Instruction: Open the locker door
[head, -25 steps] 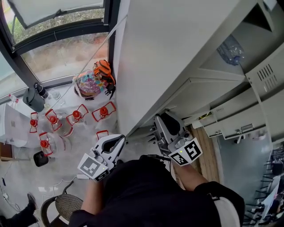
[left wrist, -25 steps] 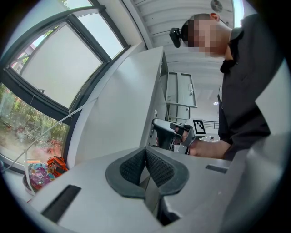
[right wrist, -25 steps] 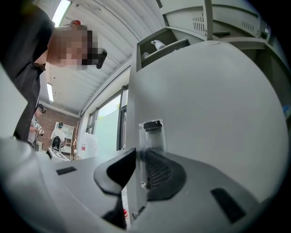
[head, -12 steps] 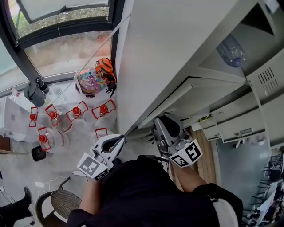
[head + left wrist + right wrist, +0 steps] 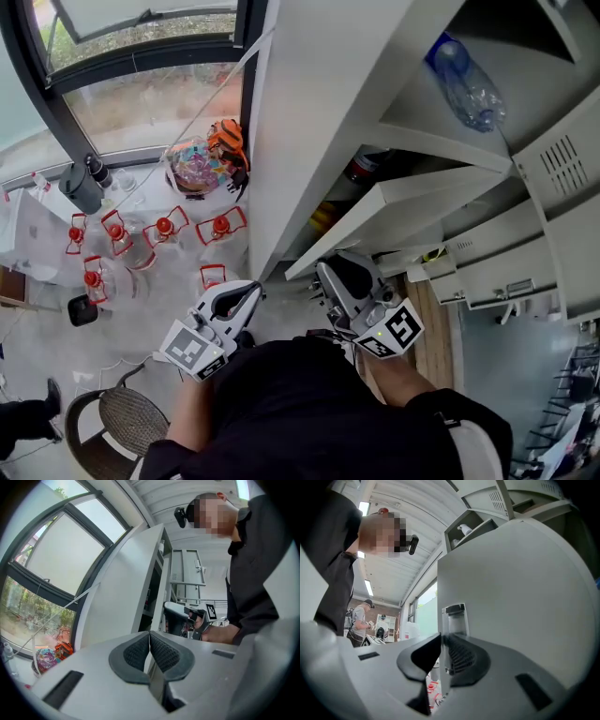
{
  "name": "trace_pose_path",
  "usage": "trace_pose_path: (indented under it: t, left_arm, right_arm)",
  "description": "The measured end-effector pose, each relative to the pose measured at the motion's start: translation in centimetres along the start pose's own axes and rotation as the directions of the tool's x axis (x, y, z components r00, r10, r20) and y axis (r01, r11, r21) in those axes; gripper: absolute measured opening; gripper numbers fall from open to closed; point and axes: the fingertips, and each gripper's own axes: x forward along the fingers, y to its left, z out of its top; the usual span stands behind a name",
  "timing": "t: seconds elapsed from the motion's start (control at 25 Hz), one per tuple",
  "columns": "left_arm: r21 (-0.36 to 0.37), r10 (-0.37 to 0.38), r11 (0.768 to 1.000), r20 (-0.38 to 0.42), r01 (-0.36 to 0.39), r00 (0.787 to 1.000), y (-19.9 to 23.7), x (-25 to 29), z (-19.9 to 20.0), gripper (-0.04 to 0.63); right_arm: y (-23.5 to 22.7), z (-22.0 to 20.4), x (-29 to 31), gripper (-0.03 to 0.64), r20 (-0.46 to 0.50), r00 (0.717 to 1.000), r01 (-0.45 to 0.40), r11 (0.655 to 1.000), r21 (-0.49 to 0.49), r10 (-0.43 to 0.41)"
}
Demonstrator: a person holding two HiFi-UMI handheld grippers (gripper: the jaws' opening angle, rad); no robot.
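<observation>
Head view: one locker door (image 5: pixel 319 112) (open), one bottle (image 5: pixel 466 82).

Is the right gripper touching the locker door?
Touching. In the right gripper view the locker door edge sits between the closing jaws of the right gripper, both pads against it.

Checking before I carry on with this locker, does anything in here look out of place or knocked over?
One thing: a clear plastic bottle seems to lie on its side on a shelf in the open locker, not standing. Nothing looks spilled or broken.
</observation>
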Motion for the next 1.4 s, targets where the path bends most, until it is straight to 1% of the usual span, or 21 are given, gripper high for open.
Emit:
trace_pose_path:
  t: [0.12,0.24,0.44,0.68,0.92,1.2,1.4]
  left_arm:
    - [0.021,0.044,0.999,0.014,-0.044,0.999,-0.5,0.1,0.7,0.017]
    - [0.027,0.07,0.997,0.022,-0.071,0.997,-1.8,0.5,1.0,0.017]
    - [0.029,0.098,0.995,0.024,-0.098,0.995,-4.8,1.9,0.0,0.017]
    - [0.045,0.147,0.988,0.028,-0.148,0.989,-8.3,2.3,-0.8,0.017]
    - [0.059,0.215,0.974,0.063,-0.218,0.975,-11.6,2.2,-1.0,0.017]
    - [0.09,0.261,0.959,0.091,-0.269,0.961,-16.8,2.5,-0.7,0.017]
    - [0.11,0.324,0.937,0.09,-0.332,0.942,-20.2,1.4,-1.0,0.017]
  right_arm:
    - [0.6,0.2,-1.1,0.058,-0.002,0.998,-0.055,0.998,0.016,0.055]
    - [1.5,0.8,-2.3,0.055,0.0,0.994,-0.11,0.994,0.024,0.11]
    - [2.3,1.1,-4.7,0.055,0.009,0.979,-0.203,0.978,0.039,0.203]
    - [2.7,1.5,-7.5,0.055,0.017,0.96,-0.281,0.958,0.056,0.281]
    - [3.1,1.7,-10.1,0.057,0.006,0.933,-0.36,0.93,0.07,0.36]
    - [3.3,2.3,-13.7,0.063,0.011,0.907,-0.419,0.904,0.085,0.42]
    - [2.9,2.6,-16.0,0.067,0.015,0.881,-0.472,0.877,0.094,0.473]
